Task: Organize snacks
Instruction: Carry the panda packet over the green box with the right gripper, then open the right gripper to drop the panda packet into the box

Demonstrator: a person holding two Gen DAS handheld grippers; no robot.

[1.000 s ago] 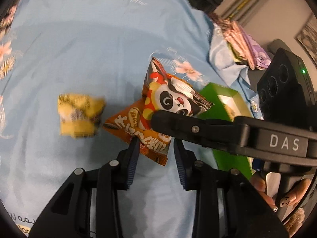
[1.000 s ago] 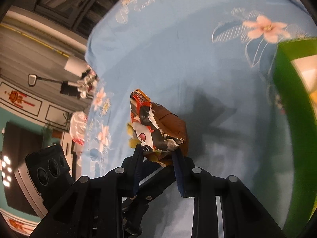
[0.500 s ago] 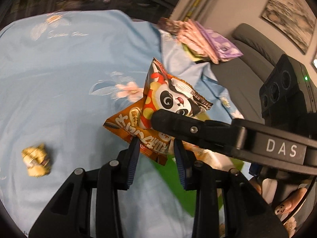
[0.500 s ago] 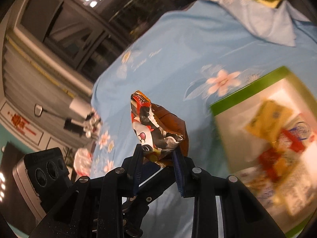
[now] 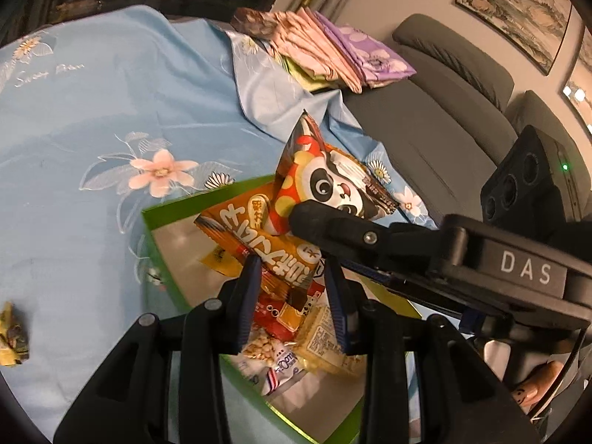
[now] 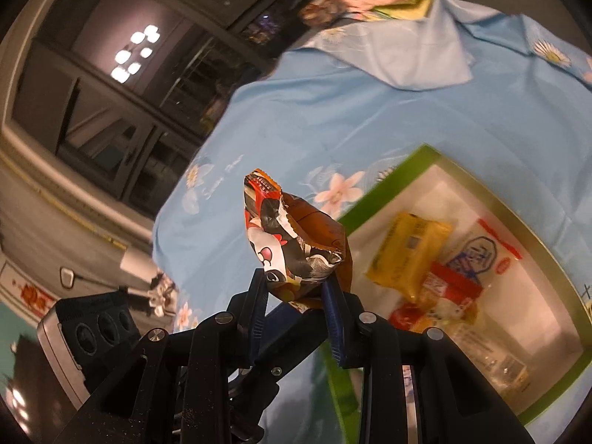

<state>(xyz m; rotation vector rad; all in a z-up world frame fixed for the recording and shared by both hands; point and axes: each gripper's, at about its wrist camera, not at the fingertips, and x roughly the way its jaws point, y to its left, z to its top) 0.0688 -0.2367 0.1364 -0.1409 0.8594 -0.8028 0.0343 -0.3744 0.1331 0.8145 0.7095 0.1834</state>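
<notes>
My left gripper [image 5: 292, 288] is shut on an orange snack packet [image 5: 259, 240] and holds it above a green-rimmed box [image 5: 151, 229]. My right gripper [image 6: 296, 296] is shut on a panda snack packet [image 6: 292, 248], which also shows in the left wrist view [image 5: 329, 181] just over the orange one. The box [image 6: 414, 159] holds several snacks, among them a yellow packet [image 6: 403, 255] and red ones [image 6: 451, 285]. Both packets hang above the box's near corner.
A small yellow wrapped snack [image 5: 11, 336] lies on the blue flowered cloth [image 5: 92, 111] left of the box. Folded pink and purple cloths [image 5: 325, 55] are stacked at the back. A grey sofa [image 5: 444, 118] stands to the right.
Both grippers have carried their packets from over the bare cloth to above the green box. The yellow snack has slipped to the left edge of view.
</notes>
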